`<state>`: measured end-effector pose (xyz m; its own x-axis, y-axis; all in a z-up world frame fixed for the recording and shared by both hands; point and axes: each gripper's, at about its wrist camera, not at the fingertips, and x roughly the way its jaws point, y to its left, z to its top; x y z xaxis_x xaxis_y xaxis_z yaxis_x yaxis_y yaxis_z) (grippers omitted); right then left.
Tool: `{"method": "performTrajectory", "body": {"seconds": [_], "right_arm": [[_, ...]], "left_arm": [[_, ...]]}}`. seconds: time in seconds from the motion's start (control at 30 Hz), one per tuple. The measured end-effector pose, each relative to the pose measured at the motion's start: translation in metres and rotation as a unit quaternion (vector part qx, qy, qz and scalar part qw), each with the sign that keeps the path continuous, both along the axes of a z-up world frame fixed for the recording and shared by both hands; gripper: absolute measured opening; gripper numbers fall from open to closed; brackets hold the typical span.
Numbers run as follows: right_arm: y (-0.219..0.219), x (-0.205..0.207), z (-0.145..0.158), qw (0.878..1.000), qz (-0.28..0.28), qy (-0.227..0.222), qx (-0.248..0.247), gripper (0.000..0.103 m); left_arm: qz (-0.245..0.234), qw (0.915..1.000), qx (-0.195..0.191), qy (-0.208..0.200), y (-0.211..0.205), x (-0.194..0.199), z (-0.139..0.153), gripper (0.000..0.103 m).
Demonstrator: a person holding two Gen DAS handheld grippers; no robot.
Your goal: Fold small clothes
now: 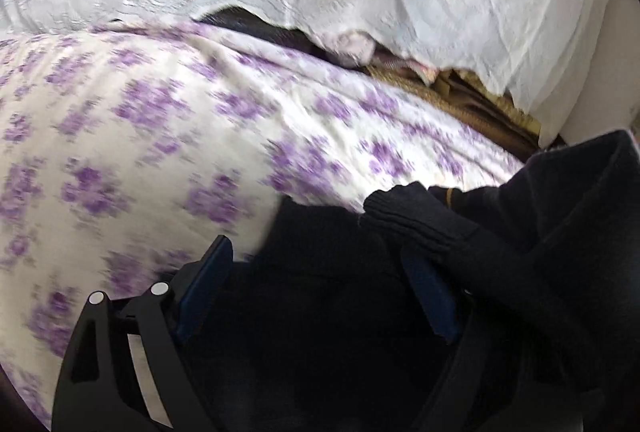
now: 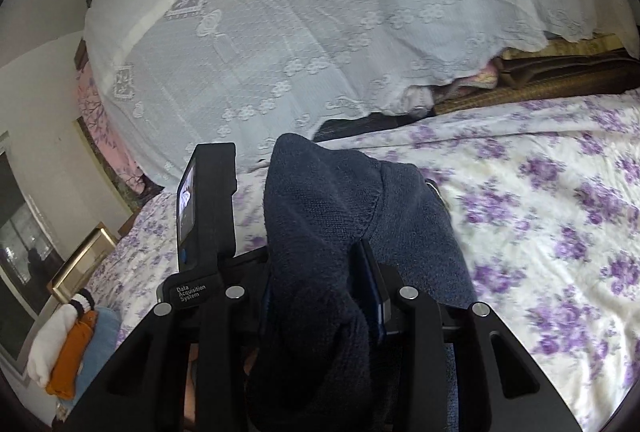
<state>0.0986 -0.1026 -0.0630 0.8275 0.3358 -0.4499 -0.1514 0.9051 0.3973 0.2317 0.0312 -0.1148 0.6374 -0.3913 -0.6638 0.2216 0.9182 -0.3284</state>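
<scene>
A dark navy knit garment point(image 2: 320, 232) is bunched up between the fingers of my right gripper point(image 2: 288, 199) and hides its right finger. The gripper is shut on the garment and holds it above the purple-flowered bed sheet point(image 2: 540, 211). In the left wrist view the same garment point(image 1: 500, 232) hangs in from the right. A ribbed cuff point(image 1: 404, 207) lies over the right finger of my left gripper point(image 1: 316, 252). That gripper's jaws stand wide apart, with dark fabric lying between and below them. The left pad point(image 1: 200, 292) shows bare.
A white lace cover point(image 2: 300, 31) drapes over a high pile at the back of the bed, with a brown blanket point(image 2: 540, 79) under its edge. Folded white, orange and blue clothes point(image 2: 68, 344) lie at the bed's left edge, beside a gold frame point(image 2: 84, 256).
</scene>
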Motion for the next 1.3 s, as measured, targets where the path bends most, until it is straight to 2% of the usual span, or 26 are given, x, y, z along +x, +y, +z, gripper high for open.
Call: {"method": "performTrajectory", "body": {"seconds": [0.17, 0.27, 0.5, 0.6, 0.67, 0.7, 0.73, 0.8, 0.87, 0.9, 1.0, 1.1, 1.2, 1.3], "right_arm": [[0.038, 0.007, 0.007, 1.000, 0.021, -0.005, -0.008, 0.037], [0.062, 0.013, -0.002, 0.999, 0.031, 0.003, -0.017, 0.037], [0.096, 0.028, -0.038, 0.998, 0.023, 0.035, -0.050, 0.037], [0.099, 0.029, -0.049, 0.998, 0.011, 0.038, -0.053, 0.037], [0.099, 0.029, -0.055, 0.998, 0.008, 0.044, -0.050, 0.037], [0.100, 0.029, -0.061, 0.997, 0.008, 0.051, -0.049, 0.040], [0.101, 0.030, -0.066, 0.997, 0.014, 0.059, -0.045, 0.047], [0.109, 0.033, -0.081, 0.995, 0.053, 0.084, -0.031, 0.059], [0.127, 0.030, -0.082, 0.991, 0.068, 0.070, -0.090, 0.067], [0.129, 0.029, -0.082, 0.991, 0.073, 0.070, -0.091, 0.072], [0.125, 0.030, -0.079, 0.990, 0.085, 0.078, -0.076, 0.072], [0.114, 0.016, -0.065, 0.989, 0.119, 0.067, -0.060, 0.072], [0.091, -0.014, -0.039, 0.987, 0.128, 0.020, -0.091, 0.075], [0.045, -0.042, -0.016, 0.992, 0.092, -0.022, -0.086, 0.077]], "left_arm": [[0.032, 0.9994, -0.006, -0.009, 0.043, 0.000, 0.007, 0.083], [0.050, 0.9987, 0.011, 0.000, 0.065, 0.002, 0.000, 0.083], [0.089, 0.9906, 0.097, 0.036, 0.091, 0.016, -0.035, 0.083], [0.098, 0.9850, 0.137, 0.036, 0.090, 0.019, -0.042, 0.083], [0.110, 0.9786, 0.171, 0.030, 0.088, 0.019, -0.043, 0.084], [0.127, 0.9731, 0.190, 0.028, 0.090, 0.020, -0.043, 0.084], [0.142, 0.9700, 0.195, 0.028, 0.094, 0.020, -0.043, 0.085], [0.163, 0.9707, 0.174, 0.034, 0.107, 0.021, -0.041, 0.086], [0.173, 0.9749, 0.135, 0.036, 0.123, 0.017, -0.036, 0.086], [0.176, 0.9751, 0.131, 0.035, 0.126, 0.014, -0.034, 0.086], [0.178, 0.9736, 0.141, 0.021, 0.126, 0.005, -0.025, 0.088], [0.170, 0.9751, 0.142, 0.000, 0.121, -0.009, -0.011, 0.091], [0.154, 0.9792, 0.131, -0.013, 0.114, -0.020, 0.004, 0.092], [0.116, 0.9867, 0.110, -0.028, 0.096, -0.039, 0.022, 0.093]]}}
